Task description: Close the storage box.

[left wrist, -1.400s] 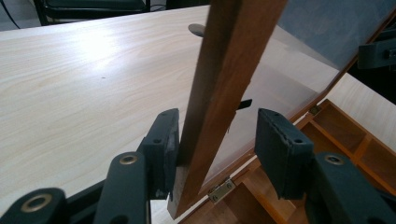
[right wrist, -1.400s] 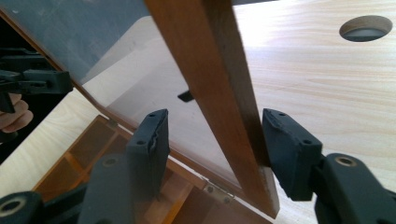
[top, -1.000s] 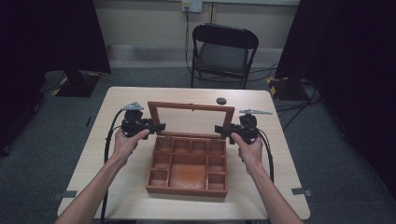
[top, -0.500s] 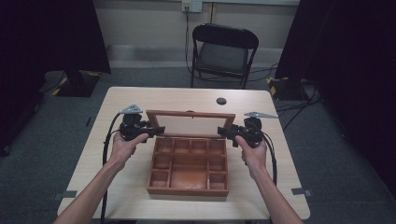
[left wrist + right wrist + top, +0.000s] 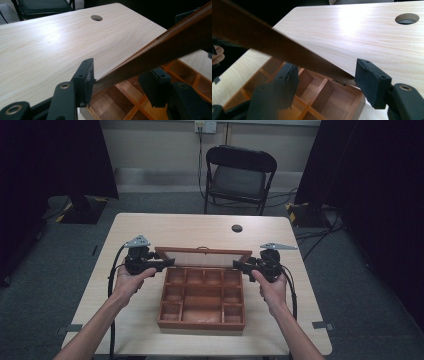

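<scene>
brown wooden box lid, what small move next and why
Probably ease the hinged wooden lid a little further down toward the brown compartmented wooden box. It stands half raised over the open compartments, with the left gripper and right gripper at its two side edges, jaws around the frame.

A reddish-brown wooden compartment box (image 5: 202, 297) with a matching brown-framed lid (image 5: 202, 254) sits on a pale, light-grained wooden worktop (image 5: 165, 227). Each black tool, left (image 5: 159, 265) and right (image 5: 245, 265), carries a grey three-cornered plate. A black folding chair (image 5: 239, 175) stands on grey carpet (image 5: 60, 265).
</scene>
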Motion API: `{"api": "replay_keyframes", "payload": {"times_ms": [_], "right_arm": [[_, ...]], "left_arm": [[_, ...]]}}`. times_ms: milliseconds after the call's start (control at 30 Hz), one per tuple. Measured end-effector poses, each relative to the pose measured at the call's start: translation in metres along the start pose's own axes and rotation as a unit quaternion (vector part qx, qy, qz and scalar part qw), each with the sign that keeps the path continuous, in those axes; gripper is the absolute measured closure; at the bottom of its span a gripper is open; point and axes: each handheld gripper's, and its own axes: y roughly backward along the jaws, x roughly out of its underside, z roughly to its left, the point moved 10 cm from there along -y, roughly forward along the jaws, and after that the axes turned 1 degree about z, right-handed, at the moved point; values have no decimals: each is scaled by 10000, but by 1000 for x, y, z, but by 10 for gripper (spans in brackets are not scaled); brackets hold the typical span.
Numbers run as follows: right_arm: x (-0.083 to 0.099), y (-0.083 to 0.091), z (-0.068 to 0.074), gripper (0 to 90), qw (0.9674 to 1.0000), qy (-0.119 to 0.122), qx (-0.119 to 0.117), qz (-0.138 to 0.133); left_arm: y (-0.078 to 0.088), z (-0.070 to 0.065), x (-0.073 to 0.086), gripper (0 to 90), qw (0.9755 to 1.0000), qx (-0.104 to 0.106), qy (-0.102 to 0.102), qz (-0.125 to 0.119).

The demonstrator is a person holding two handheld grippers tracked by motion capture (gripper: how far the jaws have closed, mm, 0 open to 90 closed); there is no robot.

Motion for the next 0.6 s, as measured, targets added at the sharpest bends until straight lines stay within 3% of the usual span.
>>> {"api": "replay_keyframes", "payload": {"times_ms": [600], "right_arm": [[13,8,1,338,9999,-109,-92,-7]], "left_arm": [[3,-8,8,415,9998,184,15,107]]}}
